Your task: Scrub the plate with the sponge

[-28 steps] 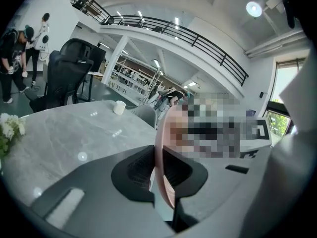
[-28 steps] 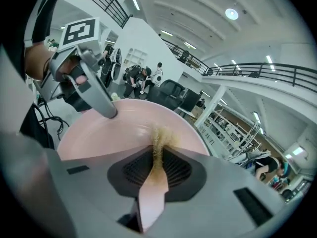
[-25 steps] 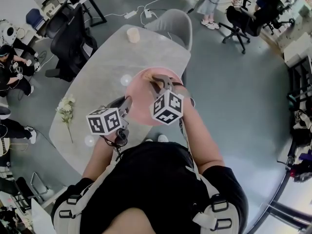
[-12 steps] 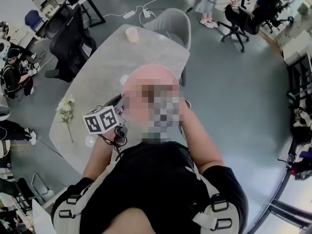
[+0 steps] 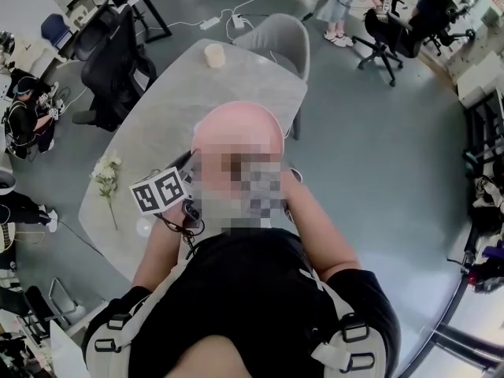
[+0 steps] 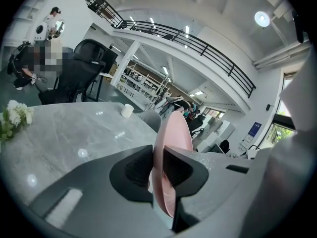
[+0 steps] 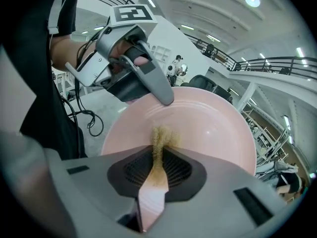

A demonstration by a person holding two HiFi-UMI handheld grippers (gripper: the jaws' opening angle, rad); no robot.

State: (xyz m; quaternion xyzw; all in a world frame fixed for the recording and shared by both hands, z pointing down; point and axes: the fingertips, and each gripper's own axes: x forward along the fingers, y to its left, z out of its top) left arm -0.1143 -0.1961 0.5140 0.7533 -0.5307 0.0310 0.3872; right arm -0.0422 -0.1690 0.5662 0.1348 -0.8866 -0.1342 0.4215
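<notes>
A pink plate [image 5: 236, 128] is held up in the air above the table's near end. In the left gripper view it stands edge-on as a pink plate [image 6: 174, 130] with its rim between the pads of my left gripper [image 6: 157, 158]; the jaws are opening but the pads still touch the rim. My right gripper [image 7: 159, 155] is shut on a thin tan sponge [image 7: 160, 137], whose frayed tip presses on the plate's face [image 7: 213, 128]. The left gripper [image 7: 166, 98] clamps the rim at the top of that view. In the head view a mosaic patch hides my right gripper.
A grey marble table [image 5: 157, 109] lies below, with a white cup [image 5: 214, 55] at its far end and white flowers [image 5: 106, 176] at its left edge. A grey chair [image 5: 276, 34] and a black office chair [image 5: 118, 61] stand by it. People sit at the far left.
The plate has risen and tipped toward the head camera. The left gripper's marker cube has shifted a little up and left. The right gripper stays against the plate's face.
</notes>
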